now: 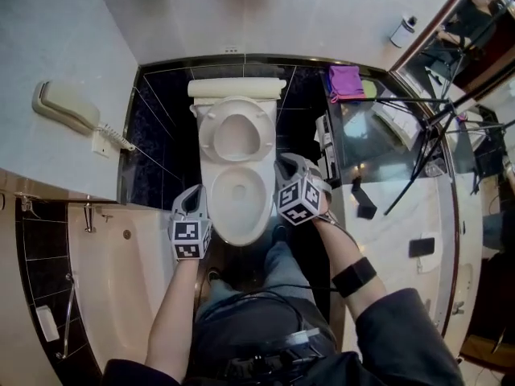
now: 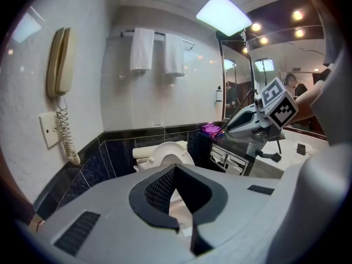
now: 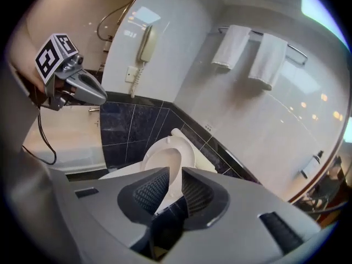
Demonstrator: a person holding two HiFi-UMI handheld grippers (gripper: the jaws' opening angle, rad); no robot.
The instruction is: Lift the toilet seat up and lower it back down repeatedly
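The white toilet seat (image 1: pixel 216 132) stands raised against the tank, and the bowl rim (image 1: pixel 238 233) below it lies bare. My left gripper (image 1: pixel 193 193) hovers at the bowl's left front, apart from it, and its tips meet, shut on nothing. My right gripper (image 1: pixel 287 167) is beside the bowl's right edge with a narrow gap between its pads and nothing in that gap. In the left gripper view the jaws (image 2: pixel 175 169) point at the raised seat (image 2: pixel 165 154). The right gripper view looks between its jaws (image 3: pixel 175 175) at the upright seat (image 3: pixel 190 150).
A wall phone (image 1: pixel 64 105) with a coiled cord hangs at the left above a beige bathtub (image 1: pixel 121 280). A vanity counter (image 1: pixel 402 207) with a purple cloth (image 1: pixel 346 81) and a black tripod (image 1: pixel 426 143) stands at the right. Two towels (image 2: pixel 157 51) hang above the tank.
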